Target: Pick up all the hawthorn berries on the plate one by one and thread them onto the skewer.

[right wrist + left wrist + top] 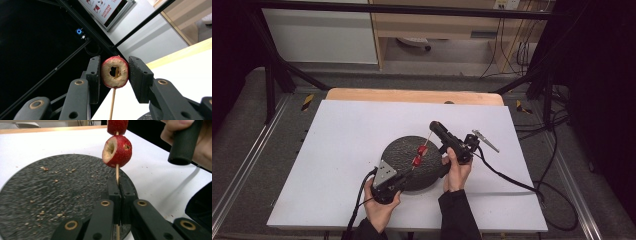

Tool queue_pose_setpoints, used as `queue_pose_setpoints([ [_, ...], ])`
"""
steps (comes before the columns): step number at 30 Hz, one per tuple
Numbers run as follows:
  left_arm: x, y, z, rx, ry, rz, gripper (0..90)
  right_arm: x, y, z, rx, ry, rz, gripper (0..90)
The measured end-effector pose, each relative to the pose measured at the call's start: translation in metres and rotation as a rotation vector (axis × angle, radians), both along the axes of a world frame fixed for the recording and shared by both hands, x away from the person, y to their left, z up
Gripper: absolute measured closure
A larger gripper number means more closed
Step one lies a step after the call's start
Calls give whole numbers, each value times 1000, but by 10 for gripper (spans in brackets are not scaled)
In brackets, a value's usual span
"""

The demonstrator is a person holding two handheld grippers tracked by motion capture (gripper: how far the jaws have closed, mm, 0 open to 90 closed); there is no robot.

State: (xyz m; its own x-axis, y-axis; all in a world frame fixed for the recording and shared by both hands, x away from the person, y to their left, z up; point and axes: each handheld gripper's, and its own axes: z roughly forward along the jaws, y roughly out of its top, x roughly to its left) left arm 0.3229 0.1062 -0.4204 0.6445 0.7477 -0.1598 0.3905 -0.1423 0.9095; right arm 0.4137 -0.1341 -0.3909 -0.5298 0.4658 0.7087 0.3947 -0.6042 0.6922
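Item, skewering in progress: my left tool (117,195) is clamping the wooden skewer (117,171) above the black plate (37,195) while my right tool (114,75) is gripping the upper cored red fruit (114,72), which I am judging best slid straight along the stick.

Black claws (117,195) with brass-ringed pivots, trailing black cables; person wears dark sleeves (457,212).

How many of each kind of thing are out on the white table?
Red fruit pieces: 2
Wooden skewer: 1
Dark round plate: 1
Metal clip: 1
Hand-held grippers, left and right: 2
Total: 7
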Motion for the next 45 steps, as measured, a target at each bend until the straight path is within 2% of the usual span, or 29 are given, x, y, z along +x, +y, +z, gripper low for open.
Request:
queue_pose_setpoints([
  [2, -1, 2, 2, -6, -9, 1, 887, 1, -1, 1, 6, 10, 2, 637],
  [6, -4, 9, 2, 17, -21, -5, 887, 3, -2, 2, 30, 14, -7, 638],
  [12, -4, 12, 1, 15, -19, -4, 887, 6, -3, 3, 58, 48, 39, 637],
  [16, -4, 12, 2, -1, -11, -5, 887, 6, -4, 4, 60, 57, 58, 638],
  [20, -4, 7, 3, -23, -13, -2, 887, 5, -3, 3, 60, 41, 63, 638],
  [27, 5, 0, 8, -45, 0, 25, 887, -2, 9, -13, 30, 37, 85, 640],
  [35, 9, 2, 8, -28, 11, 9, 887, -6, 9, -14, -36, 39, 96, 625],
  [40, 10, 9, 8, -13, 20, 0, 887, -7, 3, -7, -105, 33, 91, 487],
  [45, 11, 20, 8, 2, 33, -1, 887, -8, -6, -3, -243, 28, 109, 328],
])
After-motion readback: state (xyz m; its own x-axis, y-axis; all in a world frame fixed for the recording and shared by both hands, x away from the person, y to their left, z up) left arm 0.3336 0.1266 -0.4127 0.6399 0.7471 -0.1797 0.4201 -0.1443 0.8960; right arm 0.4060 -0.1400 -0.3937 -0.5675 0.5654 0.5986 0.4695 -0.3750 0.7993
